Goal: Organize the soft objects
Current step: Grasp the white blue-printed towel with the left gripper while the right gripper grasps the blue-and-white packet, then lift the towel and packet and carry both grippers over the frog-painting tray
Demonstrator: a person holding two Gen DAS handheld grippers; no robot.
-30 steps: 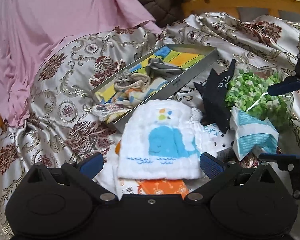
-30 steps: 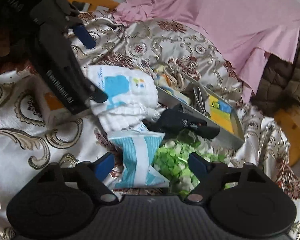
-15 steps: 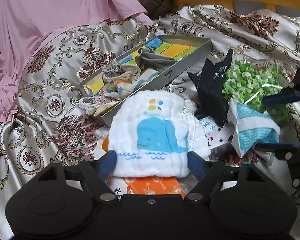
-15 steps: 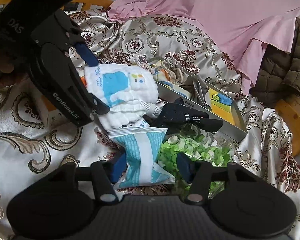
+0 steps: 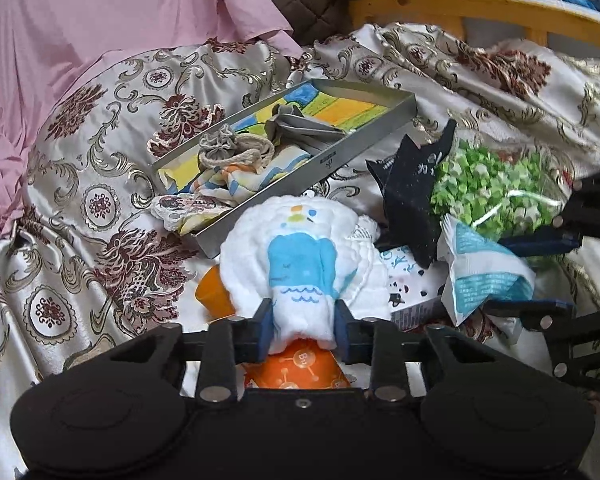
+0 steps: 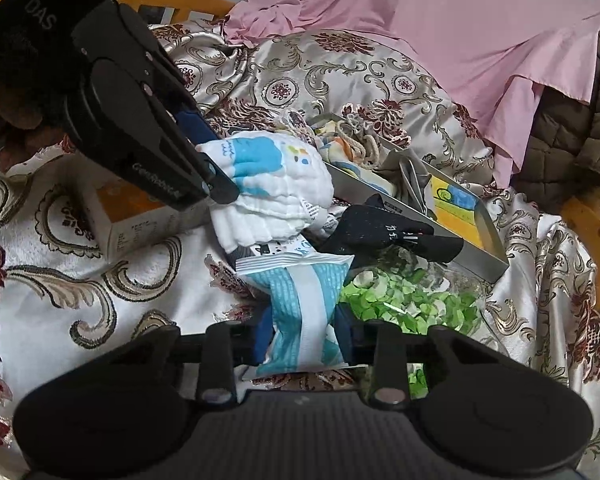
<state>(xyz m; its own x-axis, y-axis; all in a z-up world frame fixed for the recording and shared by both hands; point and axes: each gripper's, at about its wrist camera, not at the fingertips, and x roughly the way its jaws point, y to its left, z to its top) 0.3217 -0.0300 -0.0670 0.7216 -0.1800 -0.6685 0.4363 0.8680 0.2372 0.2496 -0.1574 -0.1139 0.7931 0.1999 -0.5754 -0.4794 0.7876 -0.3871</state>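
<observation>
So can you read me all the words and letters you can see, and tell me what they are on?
"DAS": on the black handle of the left hand-held gripper.
"GenRobot.AI": on that gripper's black body.
"B": on the orange box.
White characters on the black sock: too small to read.
Print on the blue and white packet, the side of the box and the tray: too blurred to read.

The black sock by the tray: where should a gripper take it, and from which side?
Take the black sock at its free toe end, which lies on the bag of green bits, coming from above on the side away from the tray. The other end is tucked under the white cloth, so gripping there would probably drag both.
</observation>
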